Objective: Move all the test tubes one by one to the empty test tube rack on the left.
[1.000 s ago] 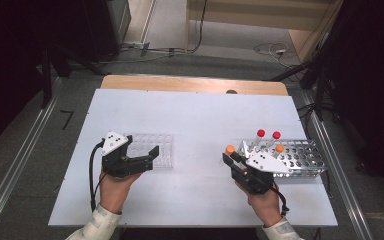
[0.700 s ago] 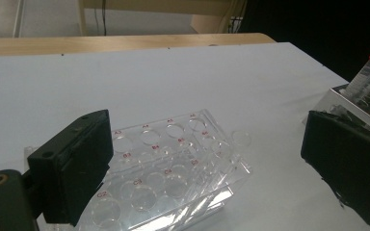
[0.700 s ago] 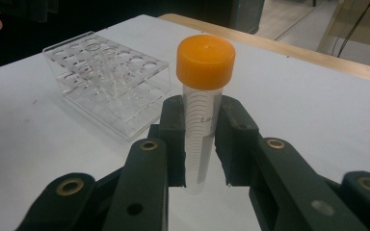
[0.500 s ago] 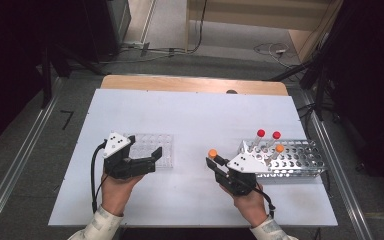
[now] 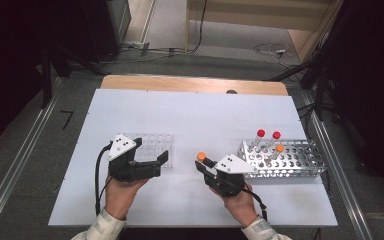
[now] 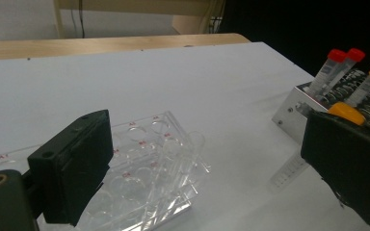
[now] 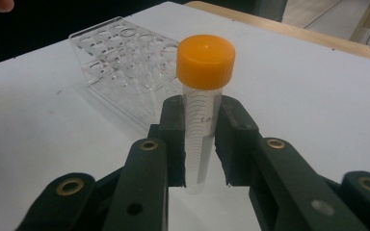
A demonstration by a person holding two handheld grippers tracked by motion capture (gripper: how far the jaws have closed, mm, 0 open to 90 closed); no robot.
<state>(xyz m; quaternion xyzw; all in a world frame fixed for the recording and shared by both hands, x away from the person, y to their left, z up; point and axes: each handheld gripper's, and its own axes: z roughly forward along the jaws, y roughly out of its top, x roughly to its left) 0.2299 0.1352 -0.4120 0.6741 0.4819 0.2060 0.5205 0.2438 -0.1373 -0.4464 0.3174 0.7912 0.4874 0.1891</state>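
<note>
My right gripper (image 5: 206, 168) is shut on an orange-capped tube (image 5: 202, 158), held off the table between the two racks. In the right gripper view the pads (image 7: 173, 139) clamp the clear graduated tube (image 7: 201, 130) below its cap, and the tube stands upright. A clear plastic rack (image 5: 152, 145) lies to the left; the right gripper view has that rack (image 7: 125, 62) beyond the tube. My left gripper (image 5: 161, 164) is open beside this rack's near right corner, with nothing between its jaws. From the left gripper view, the clear rack (image 6: 159, 163) sits between the wide jaws.
A metal rack (image 5: 285, 160) at the right holds two red-capped tubes (image 5: 260, 134) and one orange-capped tube (image 5: 279, 148). The white table (image 5: 190, 115) ends in a wooden strip (image 5: 190, 84) at the far side. Both hands come in over the near edge.
My right gripper has carried the orange-capped tube leftward, away from the metal rack and toward the clear rack. My left gripper has stayed in place.
</note>
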